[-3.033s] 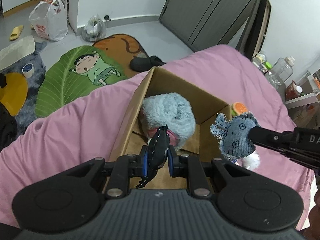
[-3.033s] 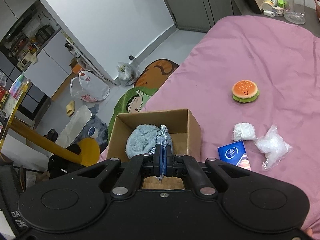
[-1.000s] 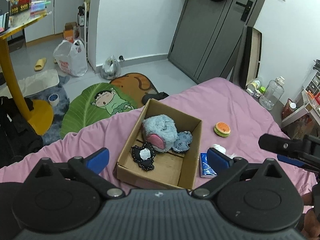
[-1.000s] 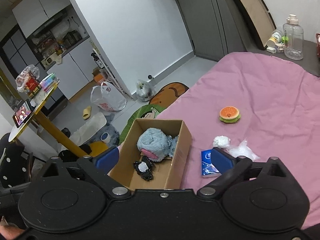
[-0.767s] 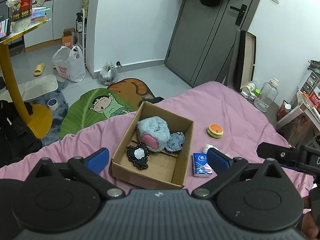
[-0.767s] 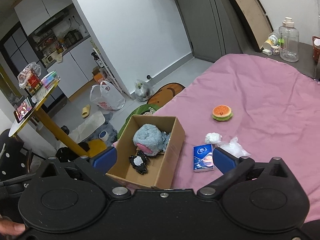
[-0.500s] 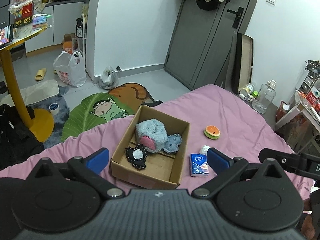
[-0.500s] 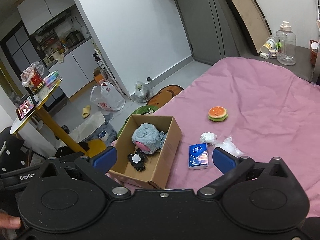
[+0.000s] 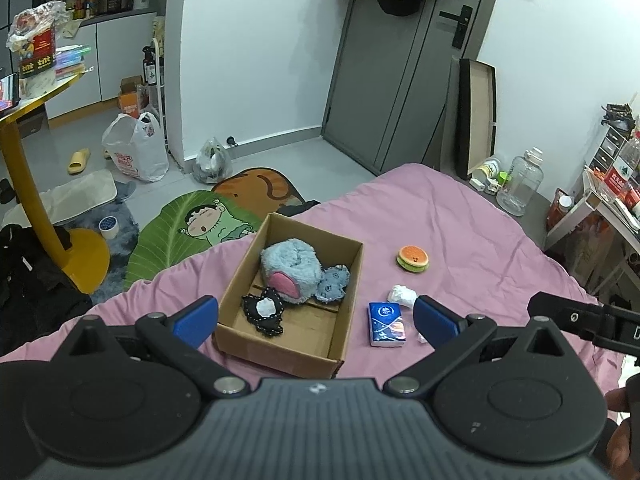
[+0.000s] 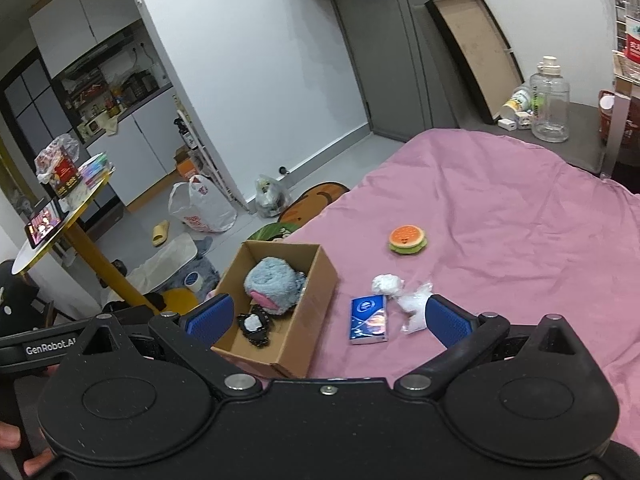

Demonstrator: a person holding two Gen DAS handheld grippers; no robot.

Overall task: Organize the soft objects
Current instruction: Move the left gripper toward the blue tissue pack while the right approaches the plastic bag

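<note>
An open cardboard box (image 9: 346,332) (image 10: 316,312) sits on the pink bed. Inside lie a fluffy blue plush (image 9: 290,270) (image 10: 272,284), a small denim-blue toy (image 9: 334,283) and a black-and-white soft piece (image 9: 264,310) (image 10: 253,326). A burger-shaped toy (image 9: 412,259) (image 10: 407,240), a white wad (image 9: 402,294) (image 10: 386,283), a blue tissue pack (image 9: 386,323) (image 10: 369,319) and a clear plastic bag (image 10: 414,306) lie on the bed right of the box. My left gripper (image 9: 316,320) and right gripper (image 10: 326,318) are both open, empty, held high and back from the box.
The pink bed (image 9: 460,232) (image 10: 520,220) ends at the left, where floor mats (image 9: 192,228), a yellow table (image 9: 24,168) and bags (image 9: 134,152) stand. A water jug (image 9: 520,188) and shelves are at the right. A grey door (image 9: 400,72) is behind.
Both grippers released their toys into the box, opened wide and pulled up and back. The denim toy and black piece now lie in the box.
</note>
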